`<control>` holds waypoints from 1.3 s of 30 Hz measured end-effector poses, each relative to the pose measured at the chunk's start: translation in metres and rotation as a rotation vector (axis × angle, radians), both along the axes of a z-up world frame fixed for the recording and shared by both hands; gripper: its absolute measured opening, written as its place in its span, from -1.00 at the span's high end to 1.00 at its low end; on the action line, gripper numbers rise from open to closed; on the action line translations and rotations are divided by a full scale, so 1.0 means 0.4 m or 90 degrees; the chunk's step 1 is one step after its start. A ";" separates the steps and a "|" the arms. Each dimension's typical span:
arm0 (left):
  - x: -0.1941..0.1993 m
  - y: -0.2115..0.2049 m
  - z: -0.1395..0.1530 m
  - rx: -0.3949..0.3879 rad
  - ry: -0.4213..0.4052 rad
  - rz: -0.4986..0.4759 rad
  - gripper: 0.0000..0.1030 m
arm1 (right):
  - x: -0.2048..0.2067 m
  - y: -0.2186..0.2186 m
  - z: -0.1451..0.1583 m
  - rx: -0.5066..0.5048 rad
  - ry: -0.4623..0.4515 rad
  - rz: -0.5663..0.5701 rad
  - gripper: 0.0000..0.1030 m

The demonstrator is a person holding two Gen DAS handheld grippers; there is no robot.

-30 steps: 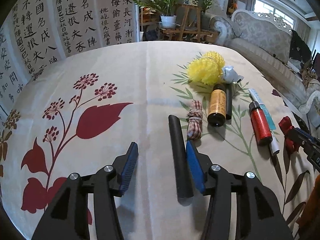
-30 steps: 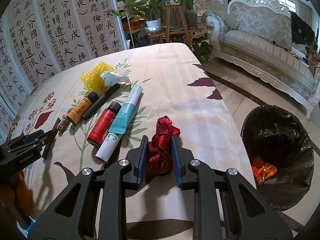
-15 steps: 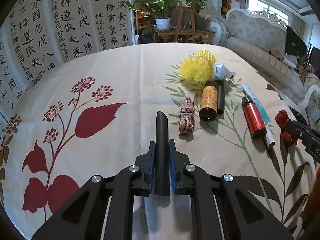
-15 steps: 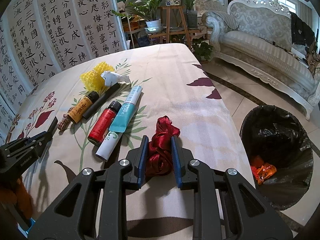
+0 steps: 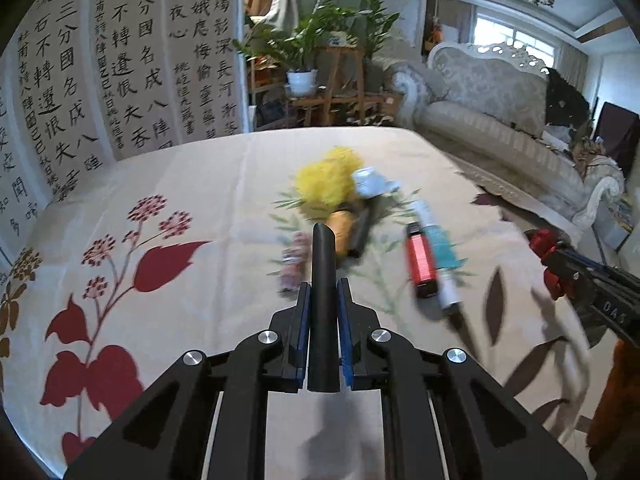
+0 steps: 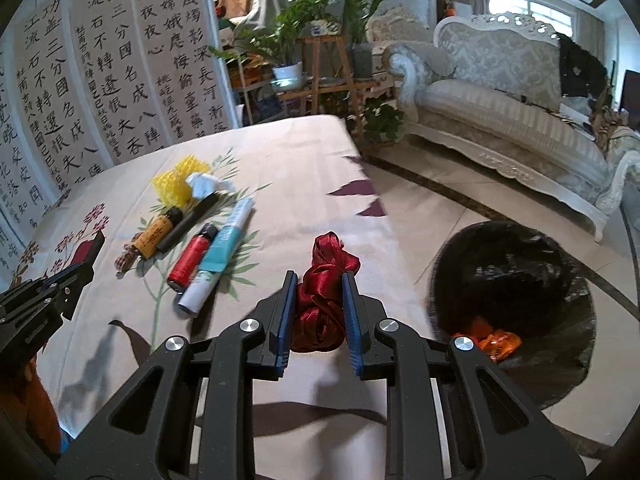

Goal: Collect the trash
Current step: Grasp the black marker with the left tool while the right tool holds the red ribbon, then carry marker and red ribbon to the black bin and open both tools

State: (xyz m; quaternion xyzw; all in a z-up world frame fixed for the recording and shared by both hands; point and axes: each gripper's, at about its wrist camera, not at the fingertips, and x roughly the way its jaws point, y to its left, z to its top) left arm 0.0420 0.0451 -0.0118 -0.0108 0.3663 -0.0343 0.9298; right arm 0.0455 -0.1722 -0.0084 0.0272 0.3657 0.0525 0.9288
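Lifted off the tablecloth (image 5: 224, 184), black tube (image 5: 323, 304) clamped in left hand-held gripper (image 5: 323, 312).

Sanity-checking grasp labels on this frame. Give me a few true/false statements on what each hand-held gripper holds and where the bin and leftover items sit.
1. The left hand-held gripper is shut on the black tube. True.
2. The right hand-held gripper is open with nothing between its fingers. False: it is shut on the red ribbon.
3. The trash bin stands on the floor beside the table. True.
4. The trash bin holds nothing. False: an orange wrapper lies inside it.
5. The red bottle lies in the bin. False: it lies on the table, beside the teal tube.
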 end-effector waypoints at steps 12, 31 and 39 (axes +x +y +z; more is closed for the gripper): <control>0.007 -0.250 0.028 -0.015 -0.030 -0.099 0.73 | -0.055 -0.198 0.035 -0.018 -0.032 -0.102 0.57; 0.063 -0.556 -0.003 0.007 -0.009 -0.202 0.73 | -0.056 -0.445 -0.002 -0.013 -0.037 -0.208 0.57; 0.091 -0.628 -0.017 0.021 0.000 -0.226 0.73 | -0.036 -0.501 -0.022 -0.011 -0.029 -0.224 0.57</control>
